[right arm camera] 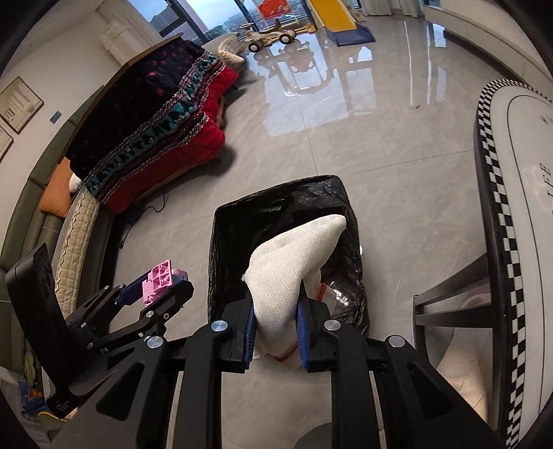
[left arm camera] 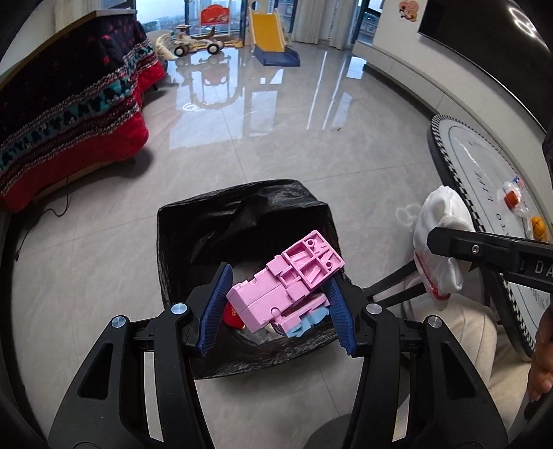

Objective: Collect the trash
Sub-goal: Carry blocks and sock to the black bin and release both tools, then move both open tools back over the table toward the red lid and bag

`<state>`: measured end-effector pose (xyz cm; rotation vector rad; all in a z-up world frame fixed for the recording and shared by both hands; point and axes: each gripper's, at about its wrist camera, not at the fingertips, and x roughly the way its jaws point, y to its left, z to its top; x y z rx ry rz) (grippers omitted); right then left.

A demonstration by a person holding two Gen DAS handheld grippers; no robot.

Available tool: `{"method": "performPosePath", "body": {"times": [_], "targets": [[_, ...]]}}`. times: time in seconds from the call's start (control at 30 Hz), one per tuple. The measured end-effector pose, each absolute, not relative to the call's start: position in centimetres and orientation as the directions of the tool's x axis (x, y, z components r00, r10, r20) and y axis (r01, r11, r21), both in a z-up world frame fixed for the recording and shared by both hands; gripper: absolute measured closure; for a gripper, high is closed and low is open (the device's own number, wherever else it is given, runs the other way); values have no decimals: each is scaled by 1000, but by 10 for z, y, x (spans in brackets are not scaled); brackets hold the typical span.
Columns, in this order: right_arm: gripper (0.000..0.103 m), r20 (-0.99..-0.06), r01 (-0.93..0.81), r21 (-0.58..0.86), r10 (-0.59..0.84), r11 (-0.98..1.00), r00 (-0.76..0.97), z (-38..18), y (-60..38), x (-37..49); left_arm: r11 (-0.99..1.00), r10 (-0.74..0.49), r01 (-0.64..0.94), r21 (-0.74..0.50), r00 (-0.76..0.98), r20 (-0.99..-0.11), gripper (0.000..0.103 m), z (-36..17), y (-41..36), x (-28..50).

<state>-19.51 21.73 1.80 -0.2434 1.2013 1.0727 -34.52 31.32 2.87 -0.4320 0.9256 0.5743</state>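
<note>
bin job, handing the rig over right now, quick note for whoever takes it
Left gripper: shut on the pink toy, held over the open bin.
Right gripper: shut on the white cloth, also above the bin.
In the bin: something red, otherwise unclear.
Table: a clear wrapper with an orange cap remains.
Left: release both items into the bin, then fetch the wrapper.

Home living room: sofa (right arm camera: 48, 221), toy slide (left arm camera: 268, 32), tiled floor (left arm camera: 276, 145).
</note>
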Motion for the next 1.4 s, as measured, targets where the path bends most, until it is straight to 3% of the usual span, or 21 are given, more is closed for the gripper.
{"method": "performPosePath", "body": {"times": [0.1, 0.13, 0.17, 0.2, 0.53, 0.87, 1.4], "targets": [[81, -850, -796, 353, 525, 492, -53, 14, 235, -199, 746, 281, -658, -103, 450, -848, 46, 21, 322, -356], [65, -858, -808, 342, 510, 480, -60, 12, 242, -200, 739, 282, -667, -95, 435, -855, 21, 19, 325, -358], [51, -867, -812, 323, 495, 485, -49, 11, 248, -200, 723, 307, -686, -73, 415, -857, 3, 18, 329, -359], [31, -869, -813, 311, 494, 493, -33, 11, 248, -199, 707, 339, -706, -53, 403, -850, 6, 20, 329, -362], [31, -849, -831, 290, 529, 475, 6, 24, 237, -195, 666, 341, -742, -81, 399, -851, 6, 24, 341, -369], [31, -824, -806, 308, 565, 506, 40, 48, 202, -163, 729, 323, -682, -64, 425, -846, 6, 41, 316, -324], [31, -809, -663, 262, 534, 701, 245, 77, 82, -54, 914, 170, -401, -63, 519, -838, 6, 68, 215, -179]]}}
